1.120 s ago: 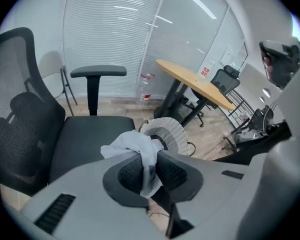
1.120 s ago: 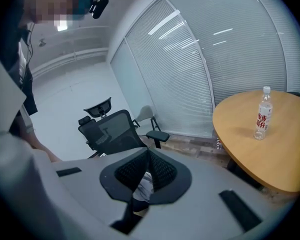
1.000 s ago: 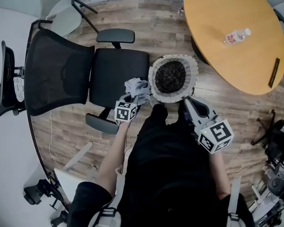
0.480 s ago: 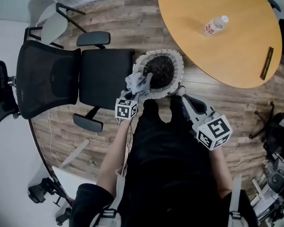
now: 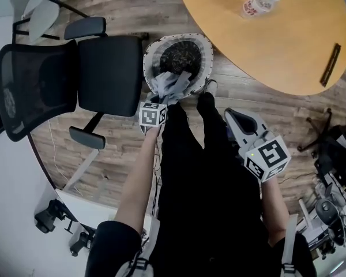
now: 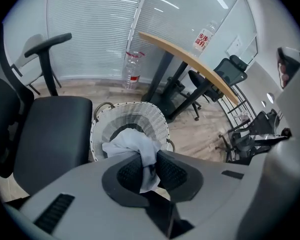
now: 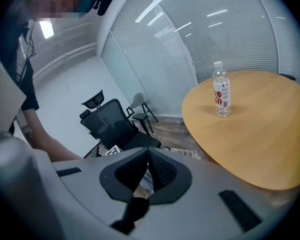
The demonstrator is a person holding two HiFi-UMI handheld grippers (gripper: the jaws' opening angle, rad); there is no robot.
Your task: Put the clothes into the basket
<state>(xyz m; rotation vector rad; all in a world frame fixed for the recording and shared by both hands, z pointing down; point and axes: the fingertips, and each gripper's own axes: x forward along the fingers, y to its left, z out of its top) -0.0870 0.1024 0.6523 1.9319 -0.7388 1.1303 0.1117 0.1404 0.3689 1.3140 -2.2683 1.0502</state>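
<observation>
Your left gripper (image 6: 149, 158) is clamped narrow on a crumpled pale grey garment (image 6: 132, 149), with one fold pinched between the pads and the rest bunched ahead of the tips. Your right gripper (image 7: 147, 156) has its jaws closed together on nothing and hangs beside your leg, on the side of the round wooden table (image 5: 288, 45). The white wicker basket (image 5: 151, 53) stands on the wood floor (image 5: 127, 149) between the black office chair (image 5: 106, 74) and the table's edge, with dark contents already inside. A second ago the garment hung beside the basket, at the corner of the chair seat. Now it overlaps the basket's near rim, hanging partly over the opening. The carry therefore looks almost complete. What is left is probably a short reach toward the basket's middle before the left jaws open, since a release here could leave the garment draped on the rim.
</observation>
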